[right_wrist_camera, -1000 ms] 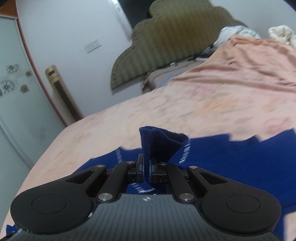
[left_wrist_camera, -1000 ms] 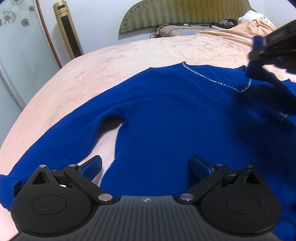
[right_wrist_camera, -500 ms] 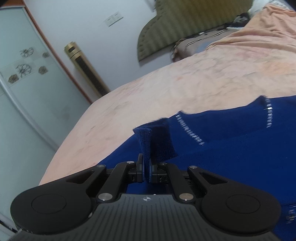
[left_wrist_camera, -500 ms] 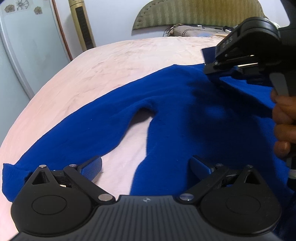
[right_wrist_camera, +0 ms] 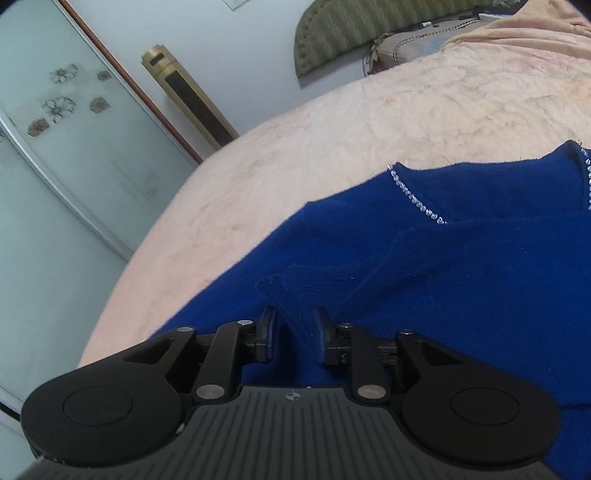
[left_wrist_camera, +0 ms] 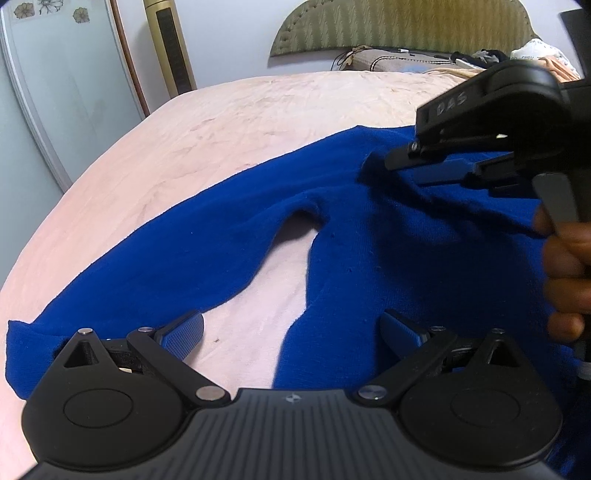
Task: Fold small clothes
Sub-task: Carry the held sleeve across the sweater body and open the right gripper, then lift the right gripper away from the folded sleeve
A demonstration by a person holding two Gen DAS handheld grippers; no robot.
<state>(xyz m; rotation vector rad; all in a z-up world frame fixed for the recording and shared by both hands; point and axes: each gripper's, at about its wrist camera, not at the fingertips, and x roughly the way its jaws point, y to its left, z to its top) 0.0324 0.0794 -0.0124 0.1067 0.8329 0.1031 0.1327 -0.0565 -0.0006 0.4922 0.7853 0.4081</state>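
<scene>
A blue sweater lies flat on the pink bed, its left sleeve stretched out to the left. Its neckline has a row of silver beads. My left gripper is open and empty, low over the gap between sleeve and body. My right gripper has its jaws parted around a folded-over sleeve cuff that rests on the sweater's chest. It also shows in the left wrist view, low over the sweater near the shoulder.
The pink bedsheet spreads beyond the sweater. A green headboard with pillows and bedding stands at the far end. A gold tower fan and a glass wardrobe door stand to the left of the bed.
My right gripper carried the right sleeve cuff across onto the sweater's chest, lowered it, and its jaws have opened. My left gripper stayed open and shifted slightly.
</scene>
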